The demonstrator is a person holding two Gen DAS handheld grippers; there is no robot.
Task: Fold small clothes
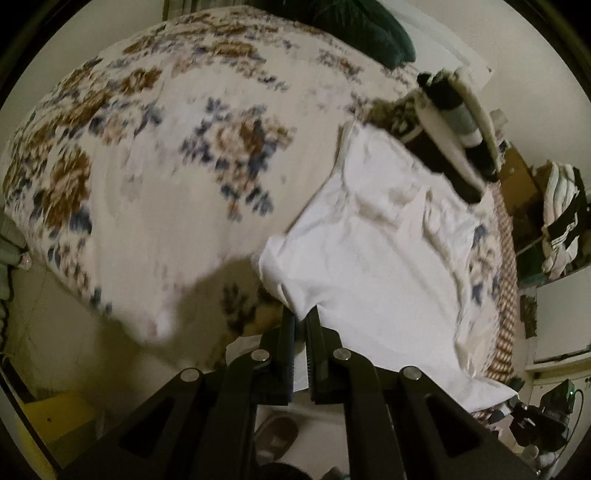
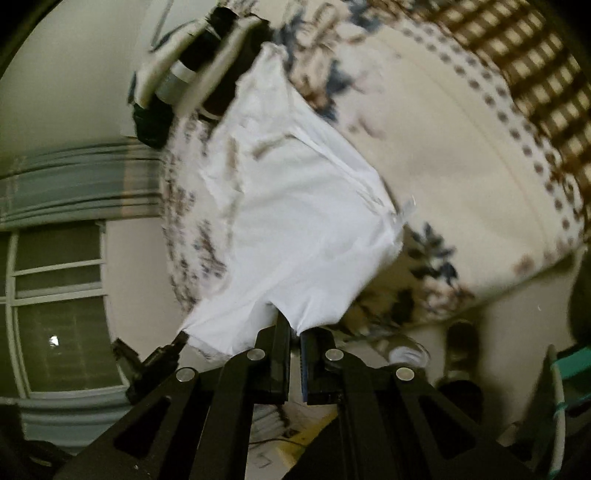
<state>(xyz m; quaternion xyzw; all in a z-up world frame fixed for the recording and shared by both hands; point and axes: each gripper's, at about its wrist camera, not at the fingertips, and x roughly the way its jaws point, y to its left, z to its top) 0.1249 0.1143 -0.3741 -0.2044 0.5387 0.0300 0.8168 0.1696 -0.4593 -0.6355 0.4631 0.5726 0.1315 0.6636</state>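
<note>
A white garment [image 1: 384,251] lies spread on a floral bedspread [image 1: 155,155], with its near edge lifted off the bed. My left gripper [image 1: 301,314] is shut on one near corner of that edge. In the right wrist view the same white garment [image 2: 295,221] hangs up from the bed, and my right gripper [image 2: 293,326] is shut on its other near corner. The left gripper [image 2: 162,356] shows dark at the lower left of the right wrist view, beside the cloth's edge. Both views are blurred by motion.
A pile of black, white and grey clothes [image 1: 454,122] sits at the far end of the bed, beyond the garment; the same pile [image 2: 195,70] shows in the right wrist view. A dark green pillow [image 1: 369,29] lies at the head. A window [image 2: 55,310] and the floor lie beside the bed.
</note>
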